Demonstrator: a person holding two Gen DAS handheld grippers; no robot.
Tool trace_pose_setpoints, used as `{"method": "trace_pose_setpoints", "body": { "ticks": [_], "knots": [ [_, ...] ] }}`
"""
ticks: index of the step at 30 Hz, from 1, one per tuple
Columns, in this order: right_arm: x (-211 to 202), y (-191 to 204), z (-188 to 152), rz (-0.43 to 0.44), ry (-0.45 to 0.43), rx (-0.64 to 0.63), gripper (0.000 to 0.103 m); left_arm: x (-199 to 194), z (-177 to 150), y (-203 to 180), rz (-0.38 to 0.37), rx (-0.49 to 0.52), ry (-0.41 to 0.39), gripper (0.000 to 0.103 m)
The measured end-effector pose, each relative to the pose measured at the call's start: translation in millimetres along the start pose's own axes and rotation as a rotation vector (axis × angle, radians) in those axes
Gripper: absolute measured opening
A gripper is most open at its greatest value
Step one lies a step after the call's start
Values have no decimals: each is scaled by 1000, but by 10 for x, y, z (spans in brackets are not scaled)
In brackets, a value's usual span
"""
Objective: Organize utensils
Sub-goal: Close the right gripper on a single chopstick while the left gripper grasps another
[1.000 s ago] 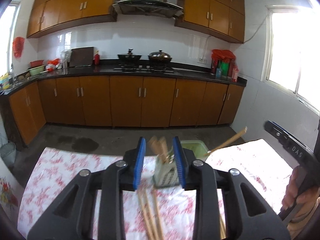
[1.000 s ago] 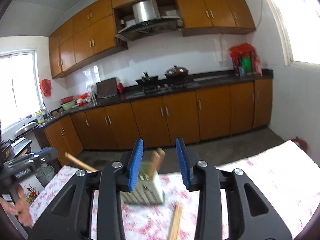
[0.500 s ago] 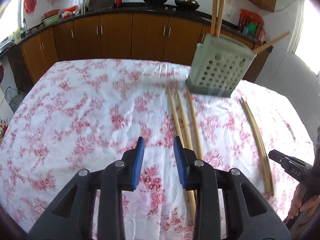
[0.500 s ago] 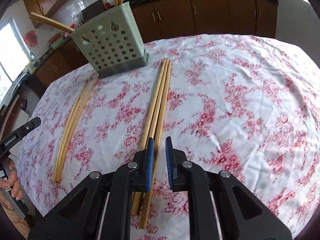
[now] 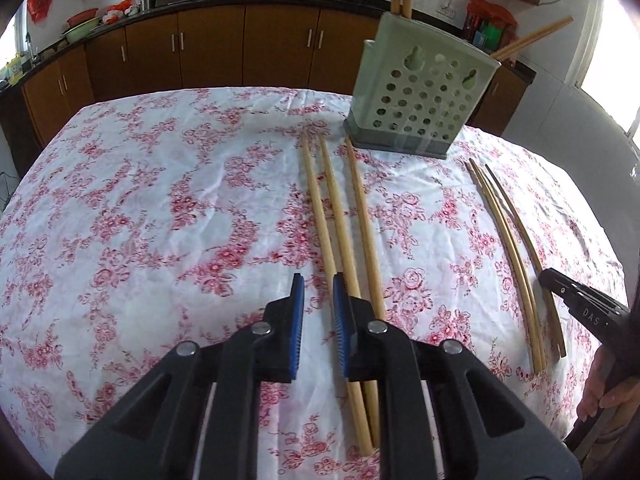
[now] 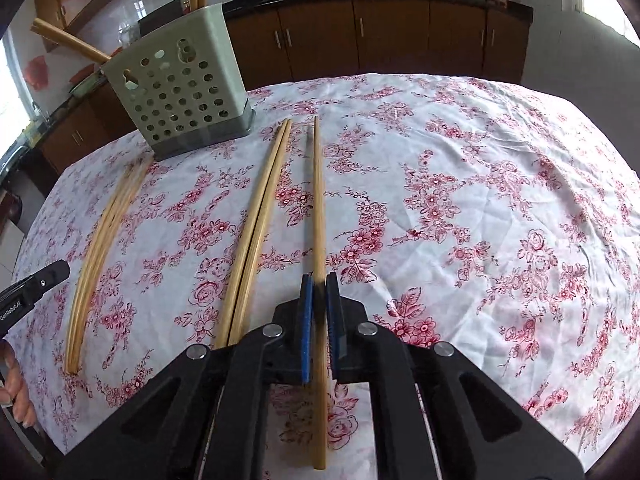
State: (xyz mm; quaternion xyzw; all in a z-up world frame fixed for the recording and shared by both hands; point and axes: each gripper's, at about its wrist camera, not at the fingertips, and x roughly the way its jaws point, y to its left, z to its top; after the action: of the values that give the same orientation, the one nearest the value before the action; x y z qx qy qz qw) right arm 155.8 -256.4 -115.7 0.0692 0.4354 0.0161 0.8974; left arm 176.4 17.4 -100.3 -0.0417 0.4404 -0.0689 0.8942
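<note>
Left wrist view: left gripper (image 5: 318,292) low over floral tablecloth (image 5: 160,200), jaws closing, a narrow gap left, leftmost chopstick (image 5: 318,216) running in between, pads not yet on it. Green holder (image 5: 420,92) stands beyond.

Right wrist view: right gripper (image 6: 319,292) clamped on single chopstick (image 6: 318,200) lying on the cloth.

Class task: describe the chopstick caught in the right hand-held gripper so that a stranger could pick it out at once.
Start at the perforated green utensil holder on the floral tablecloth. Nearest it lies a bunch of chopsticks, then a touching pair. The wanted chopstick lies alone beyond them, clamped between the blue pads of the right hand-held gripper.
</note>
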Motion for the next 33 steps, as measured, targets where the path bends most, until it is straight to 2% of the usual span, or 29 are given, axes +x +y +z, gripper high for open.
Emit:
{"method": "trace_pose_setpoints", "body": {
  "ticks": [4, 8, 12, 16, 19, 24, 28, 33],
  "knots": [
    [-17, -5, -19, -2, -7, -9, 8, 45, -16, -83, -11, 20, 8, 15],
    [-51, -23, -43, -1, -7, -16, 8, 162, -54, -119, 31, 39, 42, 12],
    [-78, -14, -68, -5, -8, -38, 9, 172, -67, -132, 50, 52, 26, 11],
    [-79, 14, -82, 16, -8, -39, 14, 204, -51, -156, 81, 75, 12, 10],
    [-48, 27, -46, -8, -23, -62, 9, 246, 38, -32, 103, 49, 12, 8],
    [64, -138, 121, -68, -53, -38, 8, 288, 182, 345, 157, 6, 2, 12],
    [111, -216, 189, -73, -59, -11, 8, 296, 210, 518, 148, -14, -24, 12],
    [109, -240, 185, -62, -58, 0, 8, 297, 229, 560, 129, -30, -27, 12]
  ]
}}
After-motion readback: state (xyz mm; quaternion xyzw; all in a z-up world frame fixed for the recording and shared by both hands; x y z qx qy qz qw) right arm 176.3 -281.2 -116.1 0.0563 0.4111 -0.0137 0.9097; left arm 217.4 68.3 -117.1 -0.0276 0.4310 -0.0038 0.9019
